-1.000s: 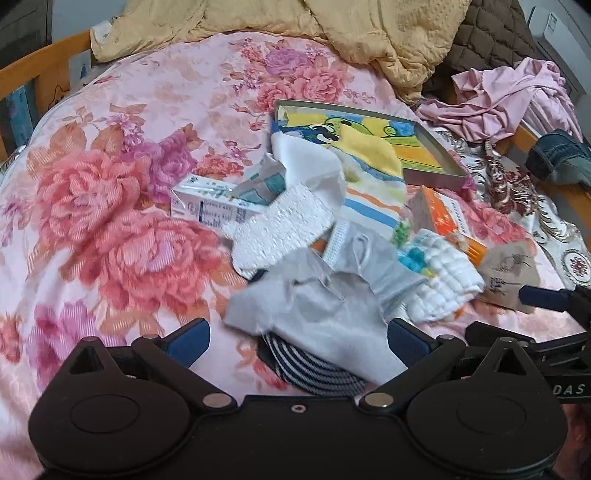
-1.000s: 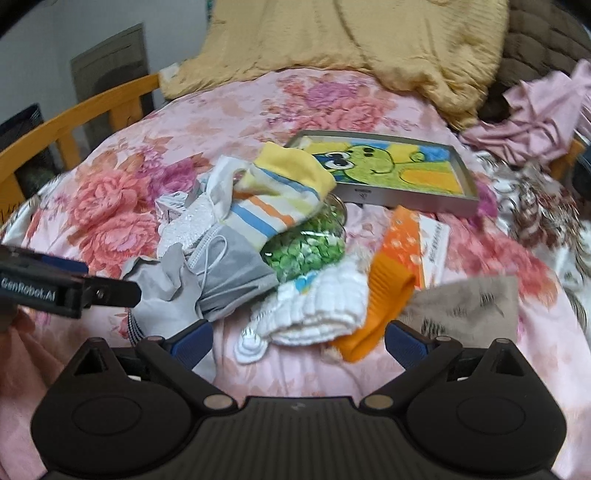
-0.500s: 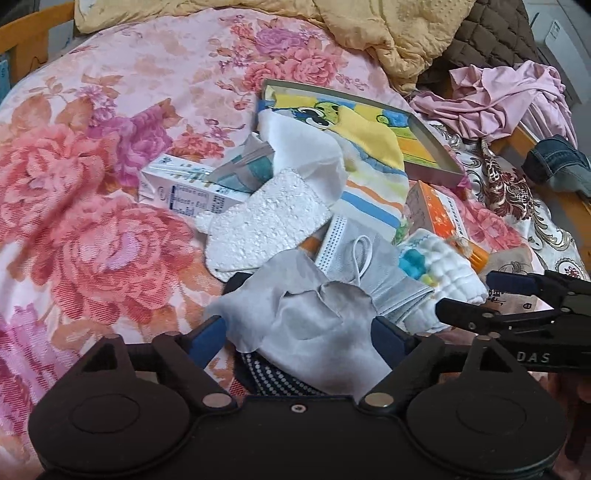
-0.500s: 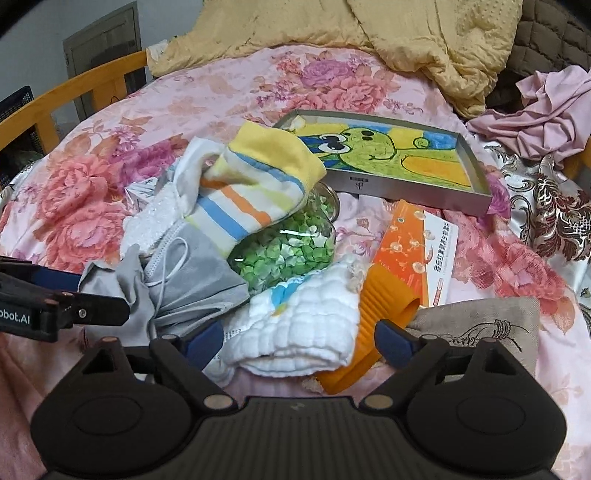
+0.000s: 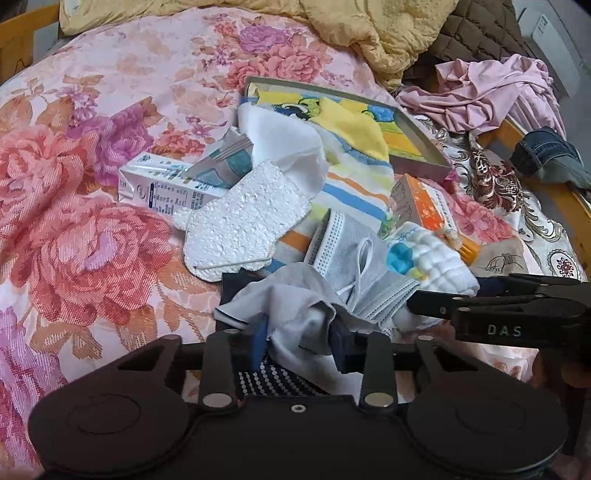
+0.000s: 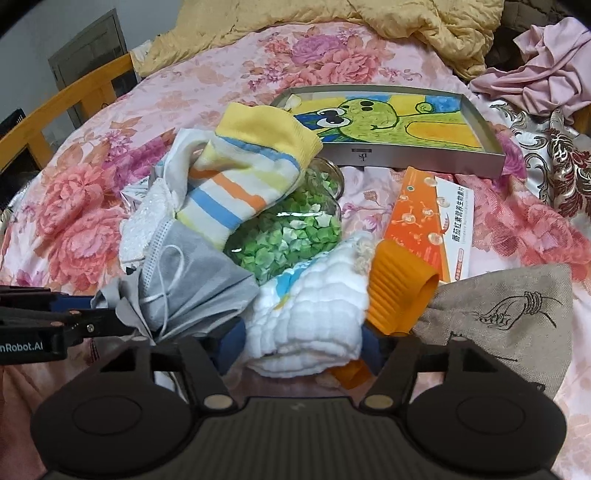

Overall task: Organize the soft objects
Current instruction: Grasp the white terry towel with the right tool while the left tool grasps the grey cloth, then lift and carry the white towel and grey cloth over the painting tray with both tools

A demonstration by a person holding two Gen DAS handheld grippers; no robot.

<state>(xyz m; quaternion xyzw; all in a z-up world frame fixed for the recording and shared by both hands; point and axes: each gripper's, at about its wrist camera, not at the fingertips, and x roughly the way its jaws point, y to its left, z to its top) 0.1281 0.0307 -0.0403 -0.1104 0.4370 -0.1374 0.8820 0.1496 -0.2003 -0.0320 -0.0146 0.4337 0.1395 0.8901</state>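
A bed with a pink floral cover carries a heap near its middle: a milk carton, a white textured sock, a grey cloth, a glass jar of green bits, a white quilted cloth, an orange box and a beige pouch; a framed frog drawing lies beyond, a yellow blanket at the far edge
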